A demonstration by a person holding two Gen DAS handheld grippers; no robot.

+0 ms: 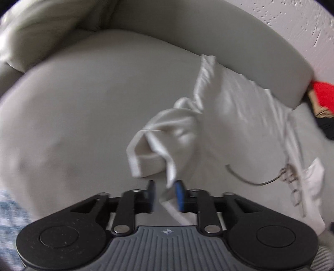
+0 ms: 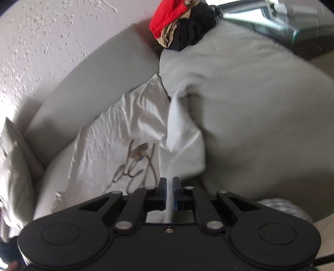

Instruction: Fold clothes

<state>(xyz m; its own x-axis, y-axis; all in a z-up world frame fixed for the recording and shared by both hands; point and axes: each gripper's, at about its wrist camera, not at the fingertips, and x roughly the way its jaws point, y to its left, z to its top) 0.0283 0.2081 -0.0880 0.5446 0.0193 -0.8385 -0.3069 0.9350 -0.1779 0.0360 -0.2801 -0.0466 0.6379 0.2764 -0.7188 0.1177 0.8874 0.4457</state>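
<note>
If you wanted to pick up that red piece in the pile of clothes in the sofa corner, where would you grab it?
Grip the red garment on its bunched lower-left fold, coming from the wall side. It lies on top of the tan garment and the black garment, and that fold hangs free of them, so the fingers would likely catch red cloth alone.

Shirt (image 2: 117, 133) lies spread on sofa seat (image 1: 73, 116), its far edge against backrest (image 1: 208, 41). Left gripper (image 1: 165, 193) at shirt's near-left corner, cloth between its fingers. Right gripper (image 2: 169, 191) at the near-right side, fold pinched between its fingers. Clothes pile (image 2: 181, 27) sits far right, at backrest's end. Pillow (image 2: 14, 166) lies left of shirt, against backrest.
</note>
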